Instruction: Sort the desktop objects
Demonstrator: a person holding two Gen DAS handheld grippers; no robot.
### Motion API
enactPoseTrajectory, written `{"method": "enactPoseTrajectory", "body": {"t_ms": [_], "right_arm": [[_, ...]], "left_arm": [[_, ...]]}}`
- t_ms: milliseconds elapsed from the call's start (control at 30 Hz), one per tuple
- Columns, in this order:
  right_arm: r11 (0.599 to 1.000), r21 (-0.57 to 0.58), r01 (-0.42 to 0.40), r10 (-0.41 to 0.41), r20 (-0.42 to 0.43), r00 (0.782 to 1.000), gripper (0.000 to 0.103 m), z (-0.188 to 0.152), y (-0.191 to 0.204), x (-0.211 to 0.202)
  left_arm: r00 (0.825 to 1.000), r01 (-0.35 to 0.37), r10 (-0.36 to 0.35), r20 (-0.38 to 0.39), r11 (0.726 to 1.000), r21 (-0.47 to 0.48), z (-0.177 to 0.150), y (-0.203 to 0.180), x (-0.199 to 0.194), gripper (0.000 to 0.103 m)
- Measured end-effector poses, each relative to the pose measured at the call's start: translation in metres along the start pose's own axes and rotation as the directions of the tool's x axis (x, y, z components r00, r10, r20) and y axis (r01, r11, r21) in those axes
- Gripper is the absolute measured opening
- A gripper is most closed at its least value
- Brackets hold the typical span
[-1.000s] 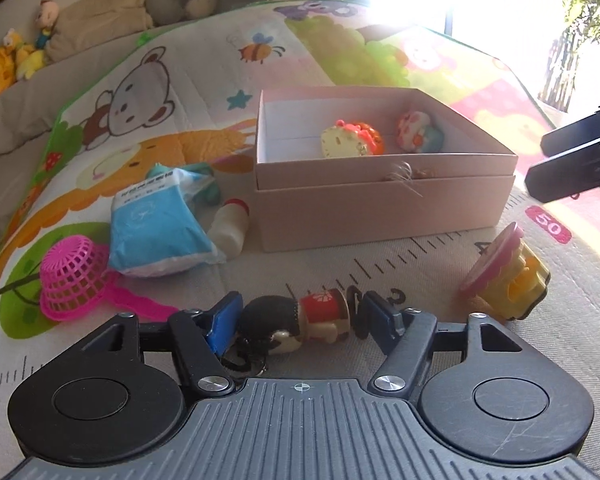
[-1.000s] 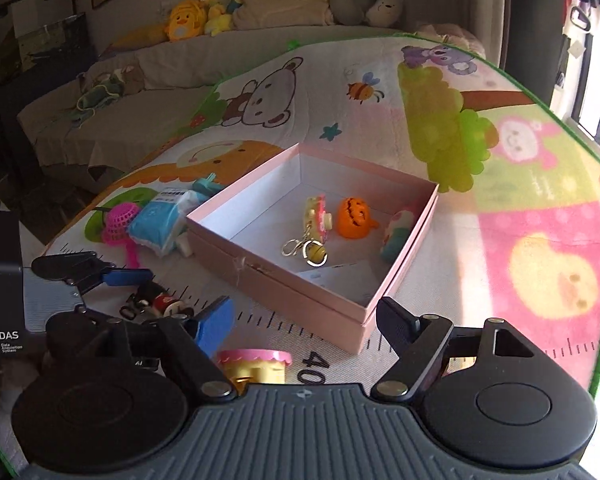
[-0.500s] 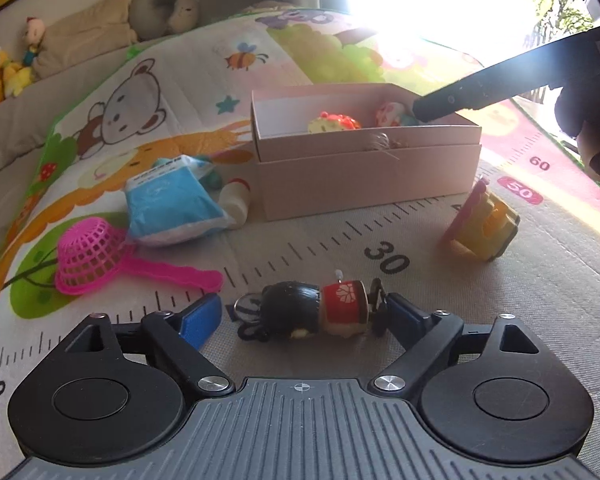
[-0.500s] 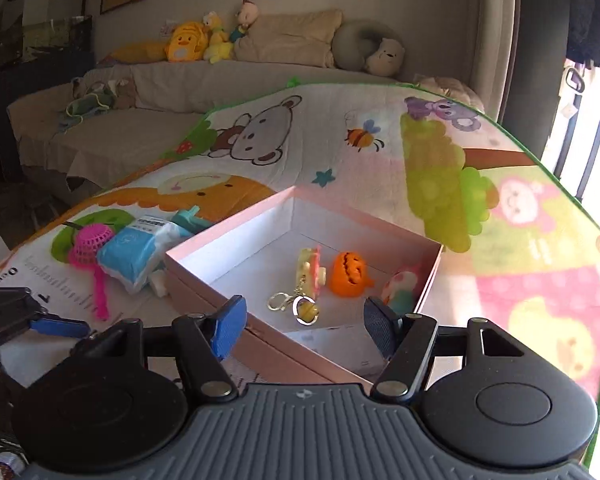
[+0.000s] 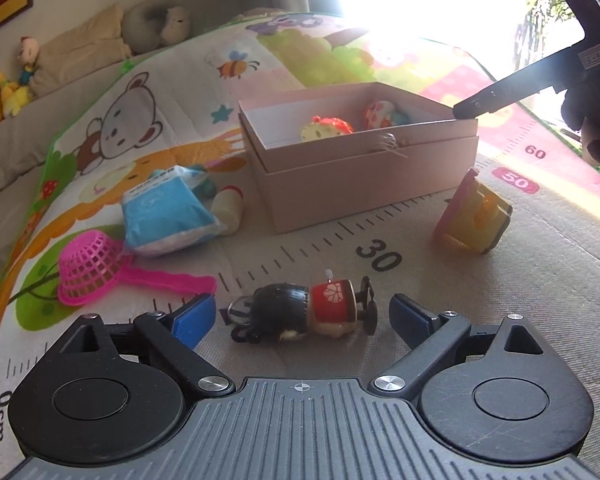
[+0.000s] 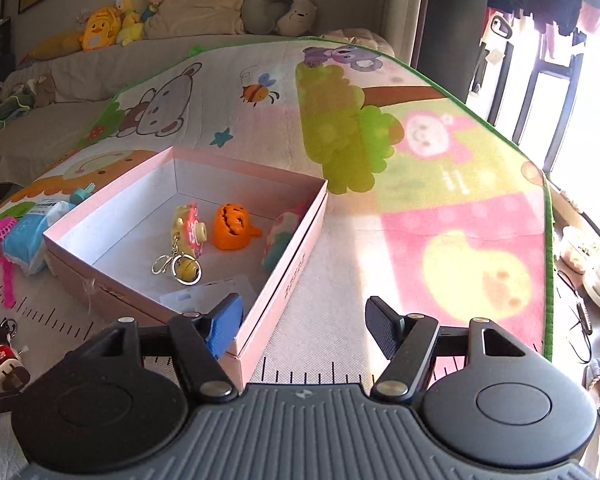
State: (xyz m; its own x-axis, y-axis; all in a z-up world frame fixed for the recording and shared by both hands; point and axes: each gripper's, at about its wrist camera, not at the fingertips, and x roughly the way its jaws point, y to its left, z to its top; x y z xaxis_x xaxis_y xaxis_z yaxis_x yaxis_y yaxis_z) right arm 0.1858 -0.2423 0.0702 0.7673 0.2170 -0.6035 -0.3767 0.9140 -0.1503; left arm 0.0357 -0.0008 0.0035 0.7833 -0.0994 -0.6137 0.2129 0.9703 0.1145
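Jaws of the left gripper point(image 5: 302, 316) were opening wide, with the little doll point(image 5: 304, 312) lying loose between them, untouched. It lay low in the middle of the frame, long side running straight across from one blue pad to the other. The left hand was nearer to it. The right gripper point(image 6: 304, 322) hung part open, holding nothing, over the corner of the pink box point(image 5: 360, 168).

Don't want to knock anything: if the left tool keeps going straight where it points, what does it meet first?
Most likely the small black-haired wooden doll in red, lying on the mat between the left tool's opening fingers, untouched; depth is unclear.
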Motion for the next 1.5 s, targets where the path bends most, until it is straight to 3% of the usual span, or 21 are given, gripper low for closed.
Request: {"method": "enactPoseTrajectory", "body": {"t_ms": [100,167,267,367,400,500,600,667,700,767,900,1033,1167,1267,1367,1500], "right_arm": [[0.999,-0.033,0.039,-0.039,0.019,0.999,0.067,-0.001,0.003,-0.002],[1.000,-0.012,0.012,-0.012,0.024,1.000,0.067,-0.001,0.004,-0.010],[0.986,0.004,-0.168,0.168,0.020,0.986,0.075,0.000,0.013,-0.031],[0.936,0.004,-0.353,0.352,-0.073,0.933,0.077,0.001,0.034,-0.033],[0.929,-0.011,-0.369,0.366,-0.109,0.924,0.078,-0.001,0.045,-0.030],[0.941,-0.089,-0.325,0.308,-0.165,0.937,0.078,-0.008,0.068,-0.015],[0.935,-0.059,-0.349,0.328,-0.227,0.917,0.075,-0.014,0.073,0.000],[0.933,-0.063,-0.355,0.331,-0.243,0.912,0.056,-0.018,0.075,0.000],[0.934,-0.070,-0.350,0.325,-0.239,0.915,0.056,-0.020,0.076,-0.003],[0.933,-0.083,-0.350,0.325,-0.220,0.920,0.056,-0.024,0.075,-0.014],[0.927,-0.090,-0.363,0.344,-0.174,0.923,0.056,-0.030,0.067,-0.050],[0.921,-0.075,-0.383,0.380,-0.053,0.923,0.056,-0.025,0.050,-0.102],[0.938,-0.041,-0.343,0.345,0.165,0.924,0.056,0.005,0.023,-0.149],[0.952,-0.013,-0.306,0.298,0.278,0.913,0.056,0.031,0.007,-0.159],[0.952,0.028,-0.305,0.283,0.301,0.910,0.056,0.053,-0.002,-0.145],[0.950,0.076,-0.302,0.277,0.238,0.931,0.056,0.079,-0.003,-0.100]], "left_arm": [[1.000,-0.019,0.019,-0.012,1.000,0.001,0.001,-0.001,0.002,0.097],[1.000,-0.023,0.022,-0.019,1.000,-0.011,0.002,0.000,0.003,0.097],[0.999,0.003,-0.005,-0.034,0.999,-0.044,0.005,-0.002,0.006,0.097],[0.999,-0.004,0.002,-0.037,0.999,-0.043,0.008,-0.007,0.010,0.096],[0.999,-0.013,0.011,-0.038,0.999,-0.039,0.009,-0.009,0.011,0.096],[0.999,-0.038,0.036,-0.035,0.999,-0.029,0.008,-0.011,0.009,0.096],[0.998,-0.043,0.042,-0.042,0.998,-0.035,0.007,-0.009,0.008,0.096],[0.999,-0.030,0.028,-0.044,0.999,-0.042,0.008,-0.008,0.009,0.091],[0.999,-0.018,0.016,-0.041,0.999,-0.043,0.009,-0.008,0.009,0.085],[0.999,-0.013,0.011,-0.032,0.999,-0.040,0.009,-0.010,0.007,0.071],[0.999,-0.021,0.021,0.027,1.000,0.004,0.012,-0.019,-0.011,0.070],[0.987,-0.031,0.026,0.161,0.999,0.028,0.037,-0.021,-0.051,0.070],[0.930,-0.078,0.051,0.364,0.995,0.060,0.085,-0.020,-0.094,0.070],[0.899,-0.104,0.052,0.434,0.990,0.096,0.117,-0.023,-0.098,0.070],[0.901,-0.103,0.043,0.432,0.988,0.117,0.136,-0.025,-0.076,0.070],[0.936,-0.044,0.004,0.353,0.994,0.104,0.156,-0.018,-0.022,0.072]]}}
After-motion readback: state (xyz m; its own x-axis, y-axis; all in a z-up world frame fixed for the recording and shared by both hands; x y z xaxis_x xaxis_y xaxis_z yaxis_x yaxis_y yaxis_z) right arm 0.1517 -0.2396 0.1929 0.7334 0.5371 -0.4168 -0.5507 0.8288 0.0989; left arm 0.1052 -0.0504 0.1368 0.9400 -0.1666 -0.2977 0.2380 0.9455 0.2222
